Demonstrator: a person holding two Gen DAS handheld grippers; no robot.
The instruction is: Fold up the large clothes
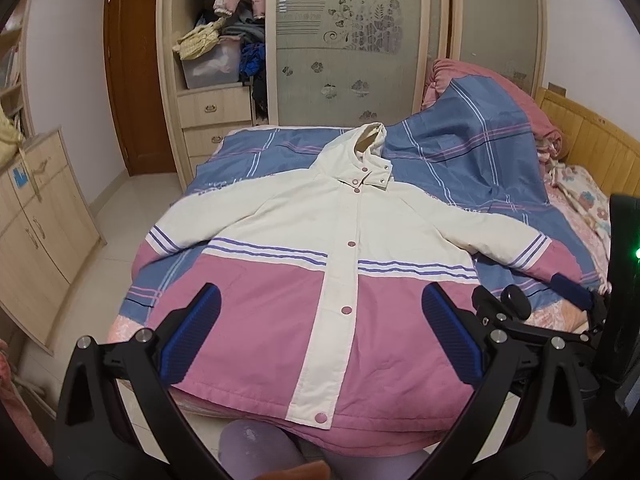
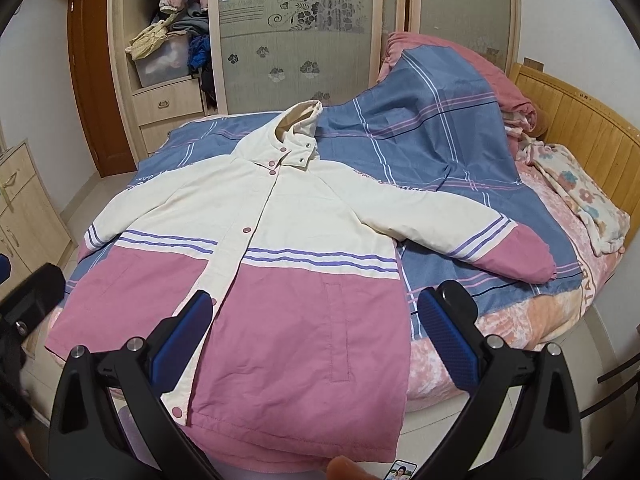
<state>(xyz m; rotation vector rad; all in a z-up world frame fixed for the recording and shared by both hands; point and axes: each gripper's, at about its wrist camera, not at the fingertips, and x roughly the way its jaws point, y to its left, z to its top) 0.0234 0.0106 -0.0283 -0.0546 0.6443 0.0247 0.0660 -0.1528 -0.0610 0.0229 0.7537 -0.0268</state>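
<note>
Both grippers hover, jaws apart, over a jacket spread on the bed.

Left gripper (image 1: 320,336) and right gripper (image 2: 316,336) show ribbed blue pads and hold nothing. Below them the jacket (image 1: 320,264) lies front up and snapped shut, hem nearest, hood farthest, sleeves spread out sideways: smooth quilted cloth, pink below, cream above, purple stripes between. It rests on a blue plaid sheet (image 2: 440,148), with a frosted-glass wardrobe (image 1: 348,40) behind.

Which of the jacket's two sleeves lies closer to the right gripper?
The sleeve pointing toward the wooden headboard, with its pink cuff fully on the bed. The other sleeve lies toward the wardrobe side, across the jacket.
</note>
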